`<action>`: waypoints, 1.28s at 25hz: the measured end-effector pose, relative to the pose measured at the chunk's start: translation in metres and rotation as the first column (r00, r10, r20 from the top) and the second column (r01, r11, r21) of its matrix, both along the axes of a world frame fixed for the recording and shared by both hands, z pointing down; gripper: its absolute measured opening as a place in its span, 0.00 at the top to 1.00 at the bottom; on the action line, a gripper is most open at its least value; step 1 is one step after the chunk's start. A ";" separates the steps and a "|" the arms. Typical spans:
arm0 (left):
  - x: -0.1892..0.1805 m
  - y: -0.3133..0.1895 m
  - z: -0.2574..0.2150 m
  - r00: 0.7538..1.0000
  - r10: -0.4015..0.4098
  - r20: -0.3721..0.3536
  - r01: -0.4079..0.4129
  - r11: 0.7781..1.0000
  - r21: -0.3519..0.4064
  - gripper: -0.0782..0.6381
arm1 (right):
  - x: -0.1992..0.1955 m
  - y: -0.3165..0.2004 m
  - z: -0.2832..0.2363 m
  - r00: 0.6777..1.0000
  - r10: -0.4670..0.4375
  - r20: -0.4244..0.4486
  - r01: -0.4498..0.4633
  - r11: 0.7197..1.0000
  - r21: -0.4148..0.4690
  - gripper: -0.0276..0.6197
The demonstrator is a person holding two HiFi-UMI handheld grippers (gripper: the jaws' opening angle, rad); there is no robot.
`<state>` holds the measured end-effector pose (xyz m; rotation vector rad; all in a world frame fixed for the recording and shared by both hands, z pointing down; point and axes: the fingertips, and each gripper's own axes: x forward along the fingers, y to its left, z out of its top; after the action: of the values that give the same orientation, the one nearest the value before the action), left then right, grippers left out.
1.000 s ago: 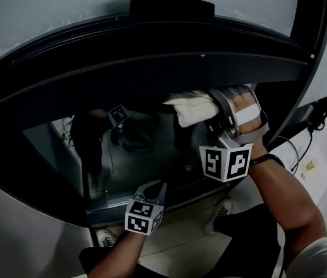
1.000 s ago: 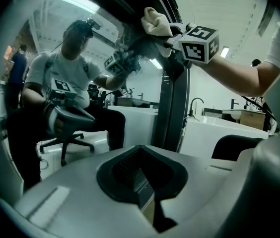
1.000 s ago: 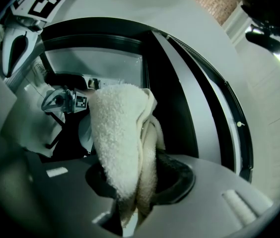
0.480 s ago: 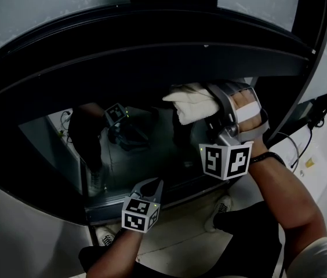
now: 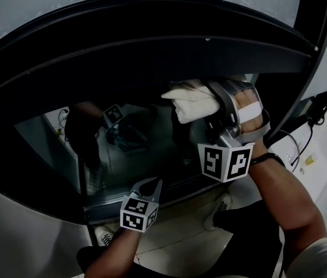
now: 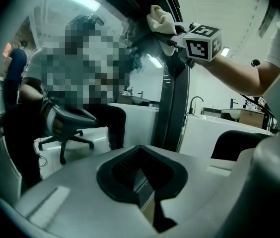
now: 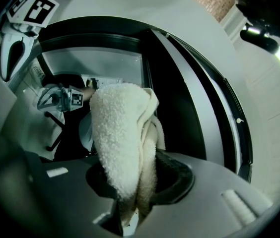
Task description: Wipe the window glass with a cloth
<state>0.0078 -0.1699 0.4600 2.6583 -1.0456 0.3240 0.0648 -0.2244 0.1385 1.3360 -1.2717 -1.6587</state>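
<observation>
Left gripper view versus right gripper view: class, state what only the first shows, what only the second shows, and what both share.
Only the left gripper view shows the left claw shut on nothing, an office chair and a tap. Only the right gripper view shows the right claw clamped on the cloth close up, and the left gripper's marker cube. Both show the cloth and the window's dark frame.
</observation>
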 end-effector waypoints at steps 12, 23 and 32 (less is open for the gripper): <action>0.001 0.002 -0.004 1.000 0.013 -0.002 -0.013 1.000 0.004 0.87 | 0.000 0.001 0.002 1.000 0.000 0.031 0.000 1.000 0.006 0.80; 0.001 0.001 0.001 1.000 0.017 -0.004 -0.016 1.000 0.008 0.87 | 0.000 0.000 0.018 0.999 0.003 0.042 -0.003 1.000 0.002 0.80; 0.003 0.002 -0.012 1.000 0.015 0.003 -0.015 1.000 -0.008 0.87 | 0.002 -0.003 0.027 1.000 -0.002 0.026 0.003 0.999 -0.042 0.80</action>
<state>0.0108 -0.1677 0.4478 2.6607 -1.0234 0.3347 0.0670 -0.2270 0.1651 1.3356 -1.3167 -1.6123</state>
